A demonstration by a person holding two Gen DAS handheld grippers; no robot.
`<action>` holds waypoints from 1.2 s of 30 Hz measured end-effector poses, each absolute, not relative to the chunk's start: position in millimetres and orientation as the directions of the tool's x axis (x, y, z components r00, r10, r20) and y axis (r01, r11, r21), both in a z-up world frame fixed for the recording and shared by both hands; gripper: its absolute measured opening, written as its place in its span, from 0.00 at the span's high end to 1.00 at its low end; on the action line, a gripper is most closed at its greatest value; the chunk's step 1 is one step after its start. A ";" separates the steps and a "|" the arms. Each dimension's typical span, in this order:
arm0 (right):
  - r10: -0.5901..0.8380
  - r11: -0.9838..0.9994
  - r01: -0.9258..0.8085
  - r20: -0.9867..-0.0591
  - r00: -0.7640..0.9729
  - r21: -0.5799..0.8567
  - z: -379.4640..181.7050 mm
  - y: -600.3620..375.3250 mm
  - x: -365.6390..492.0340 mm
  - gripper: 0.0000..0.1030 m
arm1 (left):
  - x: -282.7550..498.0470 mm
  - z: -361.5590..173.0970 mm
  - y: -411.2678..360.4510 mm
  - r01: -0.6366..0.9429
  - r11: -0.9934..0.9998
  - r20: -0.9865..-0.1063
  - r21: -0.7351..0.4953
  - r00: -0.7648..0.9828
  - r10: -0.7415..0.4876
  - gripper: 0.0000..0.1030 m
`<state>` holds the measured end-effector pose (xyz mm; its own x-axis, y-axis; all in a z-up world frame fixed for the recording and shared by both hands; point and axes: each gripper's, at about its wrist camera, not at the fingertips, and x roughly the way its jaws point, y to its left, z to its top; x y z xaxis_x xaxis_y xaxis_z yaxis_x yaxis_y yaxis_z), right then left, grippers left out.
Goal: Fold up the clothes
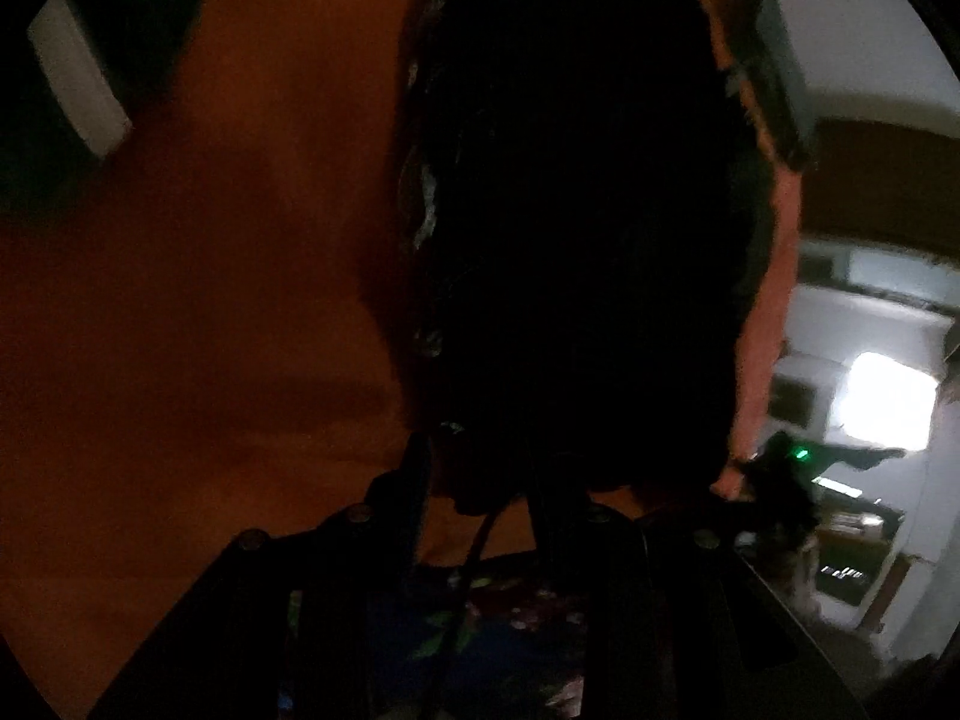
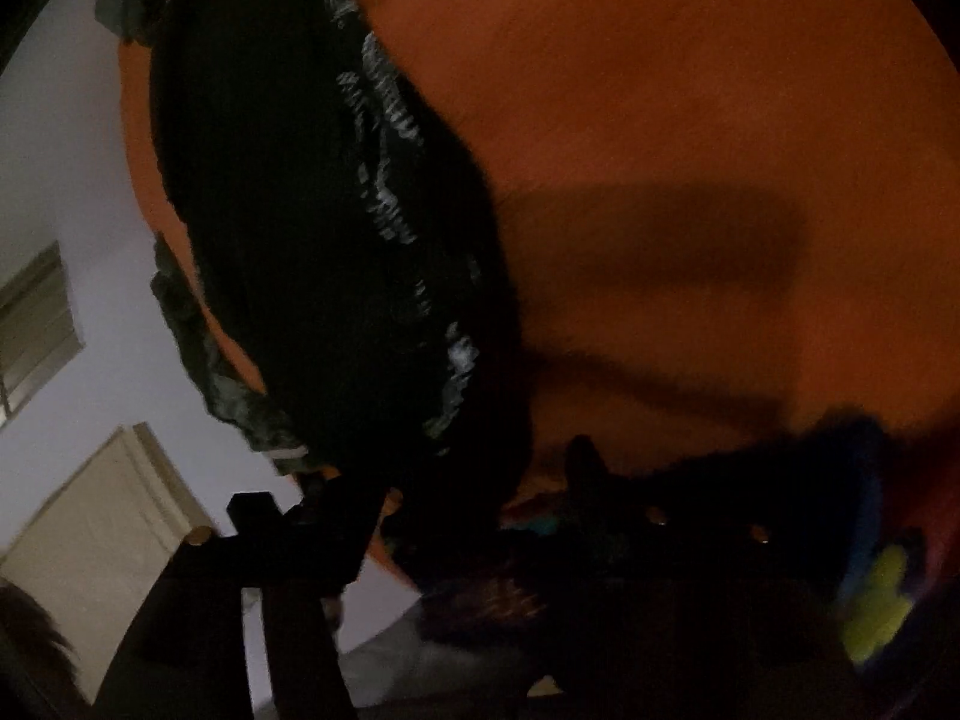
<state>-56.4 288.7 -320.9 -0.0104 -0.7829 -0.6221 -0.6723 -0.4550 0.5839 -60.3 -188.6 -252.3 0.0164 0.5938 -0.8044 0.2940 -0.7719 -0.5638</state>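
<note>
A black garment (image 1: 576, 228) with a pale printed pattern along one edge hangs in front of an orange surface (image 1: 210, 270). In the left wrist view my left gripper (image 1: 480, 480) sits at its lower edge with its dark fingers (image 1: 414, 480) closed on the cloth. In the right wrist view the same garment (image 2: 288, 228) hangs to the left, its print (image 2: 390, 138) showing. My right gripper (image 2: 456, 480) meets its lower corner with the fingers (image 2: 582, 468) close around the cloth. Both views are dark and blurred.
A floral blue and red fabric (image 1: 480, 618) lies below the left gripper. A bright window (image 1: 882, 402) and shelves show at right. The other gripper, with a green light (image 1: 798, 453), shows there too. A white wall and a door (image 2: 102, 510) show left in the right wrist view.
</note>
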 end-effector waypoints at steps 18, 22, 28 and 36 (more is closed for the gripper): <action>-0.470 -0.747 -0.435 -0.862 -0.190 0.503 -241.6 221.1 -18.3 0.27 | -11.6 -217.8 -149.8 0.365 -0.782 -0.863 -0.506 -0.205 0.463 0.58; -0.370 -0.737 -0.444 -0.854 -0.366 0.510 -227.6 228.6 -4.4 0.27 | 8.0 -227.2 -134.8 0.393 -0.699 -0.801 -0.598 -0.311 0.511 0.58; -0.344 -0.772 -0.354 -0.816 -0.465 0.527 -249.8 243.3 19.5 0.27 | 15.4 -273.7 -128.0 0.463 -0.655 -0.801 -0.597 -0.291 0.524 0.58; 0.093 -0.959 0.159 -0.792 -0.603 -0.233 -230.8 124.7 38.8 0.29 | 23.9 -312.1 -152.2 0.577 -0.457 -0.714 -0.677 -0.364 0.597 0.58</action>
<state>38.8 124.7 -230.8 -0.6031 0.0925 -0.7923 0.1590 -0.9594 -0.2331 23.9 -152.2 -312.1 -0.3644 0.5974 -0.7144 0.5771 -0.4572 -0.6767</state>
